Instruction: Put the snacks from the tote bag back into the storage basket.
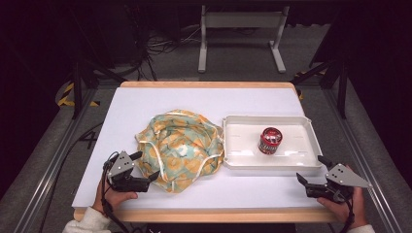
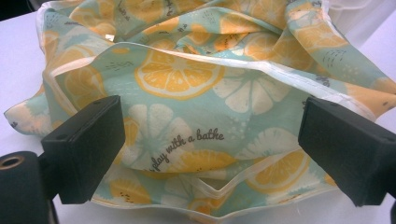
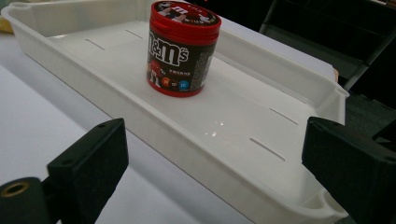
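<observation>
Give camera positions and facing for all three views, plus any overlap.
High view: above the person's side, facing forward and down on the table; hands, left gripper, right gripper show.
Left gripper view: faces the lemon-print bag between its open jaws.
Right gripper view: faces the tray and candy tub.
Shared: tub, also in high view.

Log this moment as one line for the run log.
left gripper: open, at lemon-print bag edge | right gripper: open, near tray | M&M's can: upright in tray
</observation>
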Motion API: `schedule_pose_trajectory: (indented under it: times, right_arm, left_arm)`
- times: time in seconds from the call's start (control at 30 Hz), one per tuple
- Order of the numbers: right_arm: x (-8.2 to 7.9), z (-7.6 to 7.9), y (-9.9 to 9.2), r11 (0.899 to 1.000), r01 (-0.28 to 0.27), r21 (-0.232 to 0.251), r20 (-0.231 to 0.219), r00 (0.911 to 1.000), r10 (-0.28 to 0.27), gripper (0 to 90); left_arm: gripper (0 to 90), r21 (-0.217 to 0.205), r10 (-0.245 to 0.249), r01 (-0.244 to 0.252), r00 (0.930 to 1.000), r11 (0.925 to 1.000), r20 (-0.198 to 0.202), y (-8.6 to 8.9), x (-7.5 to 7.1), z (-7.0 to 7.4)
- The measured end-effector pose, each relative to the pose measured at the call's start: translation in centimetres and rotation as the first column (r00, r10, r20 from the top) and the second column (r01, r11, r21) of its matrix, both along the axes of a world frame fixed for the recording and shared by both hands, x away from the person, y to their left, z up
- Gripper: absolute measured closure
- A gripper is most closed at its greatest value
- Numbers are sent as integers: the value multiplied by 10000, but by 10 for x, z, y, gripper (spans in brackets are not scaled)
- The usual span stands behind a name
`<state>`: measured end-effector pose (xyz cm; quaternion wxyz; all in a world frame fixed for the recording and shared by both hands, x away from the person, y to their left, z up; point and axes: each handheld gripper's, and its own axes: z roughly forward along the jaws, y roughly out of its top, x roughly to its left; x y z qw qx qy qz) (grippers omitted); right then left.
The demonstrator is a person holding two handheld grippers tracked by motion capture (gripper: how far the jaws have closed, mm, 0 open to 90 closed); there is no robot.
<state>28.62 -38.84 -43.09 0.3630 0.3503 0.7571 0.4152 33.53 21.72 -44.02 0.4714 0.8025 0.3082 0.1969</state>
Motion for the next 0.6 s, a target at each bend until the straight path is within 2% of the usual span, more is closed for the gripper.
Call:
schedule_pose_trajectory:
  times: [0.6]
  right_arm:
    - [-2, 0, 0, 10000, 42, -34, -71, 10000, -42, 77]
  left_arm:
    - [79, 53, -37, 37, 9999, 10000, -113, -3, 5, -1]
